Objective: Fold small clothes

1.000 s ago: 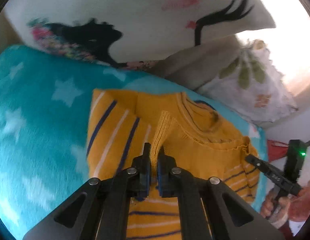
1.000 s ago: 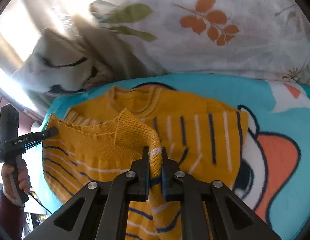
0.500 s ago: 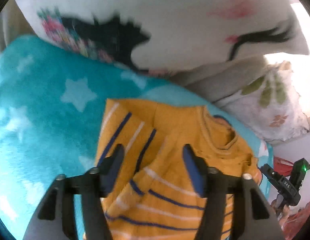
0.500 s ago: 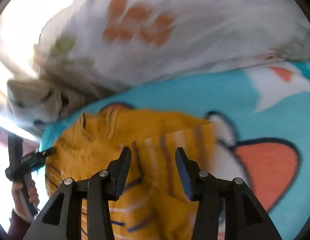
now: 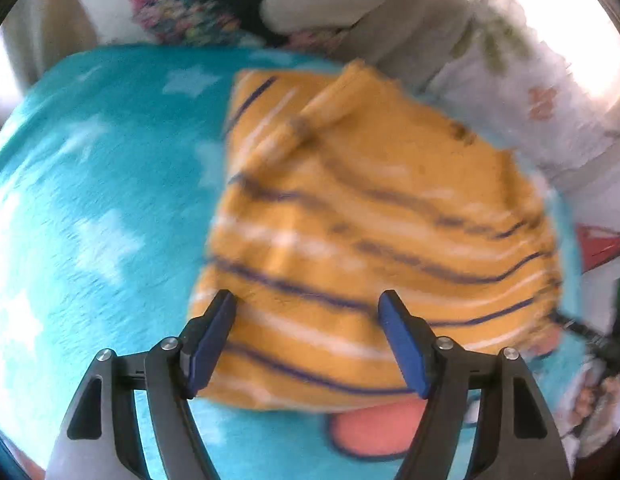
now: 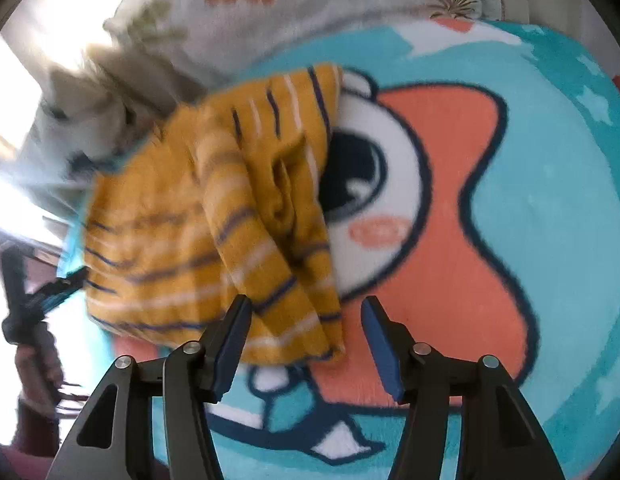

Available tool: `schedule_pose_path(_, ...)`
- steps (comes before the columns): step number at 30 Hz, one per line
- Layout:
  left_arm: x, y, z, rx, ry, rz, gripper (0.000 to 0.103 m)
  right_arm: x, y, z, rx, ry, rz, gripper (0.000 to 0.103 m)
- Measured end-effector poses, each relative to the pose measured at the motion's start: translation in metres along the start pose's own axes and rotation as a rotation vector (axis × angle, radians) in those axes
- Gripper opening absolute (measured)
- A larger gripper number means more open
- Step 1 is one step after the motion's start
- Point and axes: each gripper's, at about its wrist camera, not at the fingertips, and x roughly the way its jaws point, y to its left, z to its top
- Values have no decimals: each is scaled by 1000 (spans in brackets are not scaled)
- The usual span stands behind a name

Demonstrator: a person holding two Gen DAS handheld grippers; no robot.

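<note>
A small yellow sweater (image 5: 370, 216) with navy and white stripes lies on a teal cartoon blanket (image 5: 93, 200), both sleeves folded in over its body. My left gripper (image 5: 307, 344) is open and empty, its blue pads over the sweater's near hem. In the right wrist view the sweater (image 6: 213, 220) lies left of centre with a folded sleeve on top. My right gripper (image 6: 305, 344) is open and empty over the sweater's near right corner. The left gripper (image 6: 53, 296) shows at that view's left edge. Both views are motion-blurred.
White pillows with a lash-and-flower print (image 5: 197, 4) and a leaf print (image 6: 269, 12) stand along the blanket's far edge. The blanket's orange and white cartoon face (image 6: 438, 184) lies right of the sweater. The right gripper's handle (image 5: 614, 336) shows at the far right.
Both grippers opened and let go of the sleeve cuffs, which now lie folded on the sweater. Both have pulled back toward the sweater's near hem.
</note>
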Motion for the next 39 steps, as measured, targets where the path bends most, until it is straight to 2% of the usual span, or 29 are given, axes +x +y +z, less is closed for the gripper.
schedule_pose_path(3,5,9,-2,0,-11,-5,73,10,-16,3,75,-41,-83,46)
schedule_pose_path(5,4,9,3,1,1,10,73,4,-34,10,188,-79,-78,46)
schedule_pose_path(6,3,9,4,-2,-1,17,73,-3,-36,13,220,-100,-117,49)
schedule_pose_path(8,2,2,4,-9,-5,26,73,-26,-31,18,213,-191,-148,49)
schedule_pose_path(11,-5,-5,3,-14,-22,3,73,-49,3,29,121,-277,-80,49)
schedule_pose_path(13,-15,-7,-1,-24,-36,-8,73,-42,35,39,36,-265,-12,49)
schedule_pose_path(17,-27,-5,-6,-81,-53,-8,73,8,97,55,-154,-149,134,49)
schedule_pose_path(19,-29,-1,-6,-116,-59,-1,73,35,112,64,-196,-99,164,49)
schedule_pose_path(21,-33,6,-7,-149,-69,9,73,57,110,80,-193,-79,138,48)
schedule_pose_path(23,-39,16,-11,-183,-82,20,73,64,91,99,-159,-124,57,45)
schedule_pose_path(25,-42,26,-14,-218,-90,28,73,66,60,117,-83,-151,14,42)
schedule_pose_path(28,-39,38,-16,-269,-92,36,73,64,30,132,-26,-154,36,40)
schedule_pose_path(30,-35,44,-18,-305,-83,45,73,64,33,132,-72,-138,39,40)
schedule_pose_path(32,-31,49,-19,-342,-73,39,73,62,45,130,-160,-131,-5,40)
schedule_pose_path(35,-33,48,-22,-358,-77,52,73,56,56,127,-200,-142,-18,41)
schedule_pose_path(36,-33,47,-23,-357,-78,61,73,51,59,125,-207,-154,-14,42)
schedule_pose_path(39,-35,46,-26,-365,-73,82,73,37,68,120,-236,-194,17,60)
